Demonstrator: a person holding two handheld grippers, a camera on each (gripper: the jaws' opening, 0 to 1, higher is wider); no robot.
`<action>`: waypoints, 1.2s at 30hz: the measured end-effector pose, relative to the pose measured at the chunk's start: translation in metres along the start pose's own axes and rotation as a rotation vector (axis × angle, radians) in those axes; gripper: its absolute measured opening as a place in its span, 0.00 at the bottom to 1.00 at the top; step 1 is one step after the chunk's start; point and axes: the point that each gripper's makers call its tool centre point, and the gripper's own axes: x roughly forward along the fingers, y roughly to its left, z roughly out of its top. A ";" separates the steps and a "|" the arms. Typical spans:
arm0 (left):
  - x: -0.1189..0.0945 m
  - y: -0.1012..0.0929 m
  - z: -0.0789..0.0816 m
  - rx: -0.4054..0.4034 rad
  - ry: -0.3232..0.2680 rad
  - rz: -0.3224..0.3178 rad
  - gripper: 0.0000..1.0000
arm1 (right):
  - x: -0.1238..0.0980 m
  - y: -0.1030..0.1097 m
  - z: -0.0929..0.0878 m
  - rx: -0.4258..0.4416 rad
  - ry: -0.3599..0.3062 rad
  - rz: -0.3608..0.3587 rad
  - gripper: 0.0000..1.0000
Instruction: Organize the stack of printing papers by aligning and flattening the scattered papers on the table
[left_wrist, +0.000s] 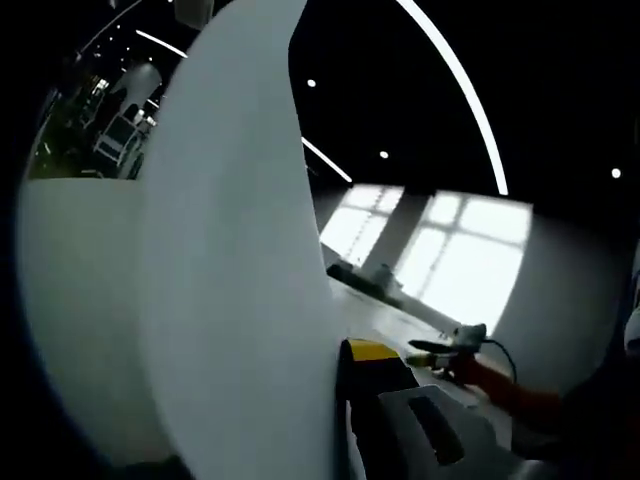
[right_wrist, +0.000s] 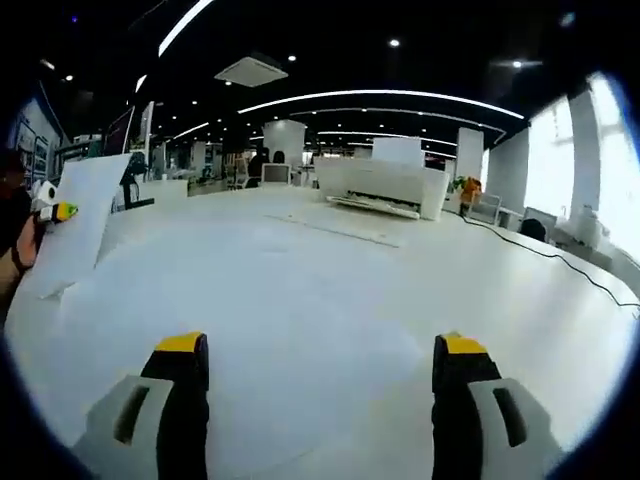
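One white sheet of printing paper (left_wrist: 230, 250) stands upright, pinched in the left gripper (right_wrist: 55, 212) at the white table's (right_wrist: 330, 300) edge; the right gripper (right_wrist: 320, 375) hovers spread wide over bare tabletop.

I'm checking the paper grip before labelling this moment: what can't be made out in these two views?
- Left gripper view: the paper sheet hides the left gripper's second jaw, so its grip cannot be judged.
- Right gripper view: the left gripper at the sheet is too small to read.
- Right gripper view: the papers far across the table are too distant to count.
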 end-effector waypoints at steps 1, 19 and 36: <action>0.000 0.000 0.000 0.001 -0.001 0.000 0.06 | 0.001 -0.001 -0.001 0.001 0.007 -0.001 0.88; 0.000 -0.001 -0.004 0.037 0.014 0.013 0.06 | 0.006 0.001 -0.004 0.063 0.028 0.012 0.84; 0.000 -0.002 -0.005 0.039 0.019 0.012 0.06 | 0.005 0.004 0.000 0.021 0.006 0.035 0.53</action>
